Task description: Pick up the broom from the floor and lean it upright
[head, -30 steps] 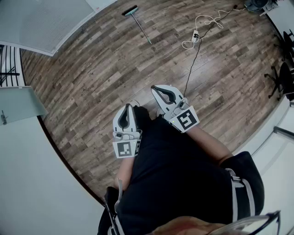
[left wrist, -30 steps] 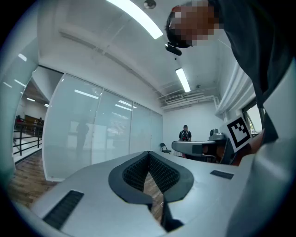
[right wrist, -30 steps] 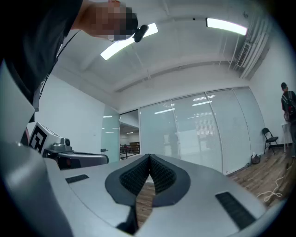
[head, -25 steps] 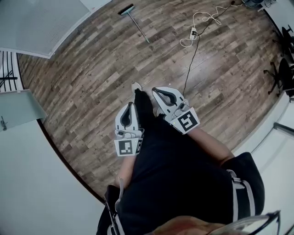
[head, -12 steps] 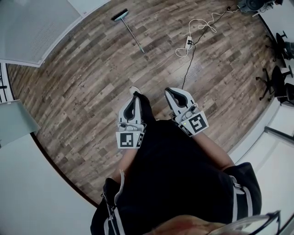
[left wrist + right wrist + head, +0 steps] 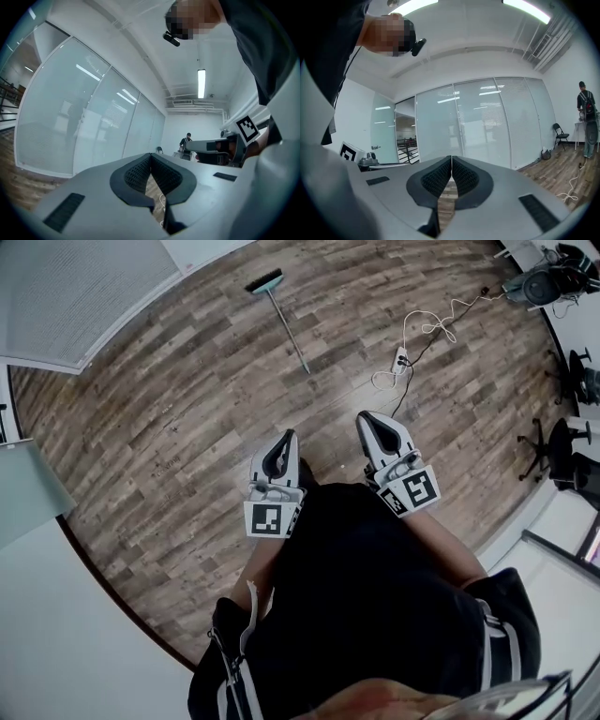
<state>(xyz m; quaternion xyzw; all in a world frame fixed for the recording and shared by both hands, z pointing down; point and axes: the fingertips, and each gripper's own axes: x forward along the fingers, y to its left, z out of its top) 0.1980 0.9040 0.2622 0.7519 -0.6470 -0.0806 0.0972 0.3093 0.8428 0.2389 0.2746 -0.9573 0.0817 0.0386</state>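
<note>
The left gripper (image 6: 150, 155) and the right gripper (image 6: 451, 158) both have their jaws closed tip to tip, with nothing between them. The person holds the two side by side, pointing forward in front of the body, above the wooden floor (image 6: 169, 427). The broom (image 6: 285, 324) lies flat on that floor well ahead of both grippers, its head toward the pale wall (image 6: 84, 287). A power strip (image 6: 401, 359) with a white cable lies to the broom's right.

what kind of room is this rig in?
Probably an open office or lab. The signs are glass partition walls, a wood-plank floor, a swivel office chair at the edge, and a power strip with loose cable on the floor.
</note>
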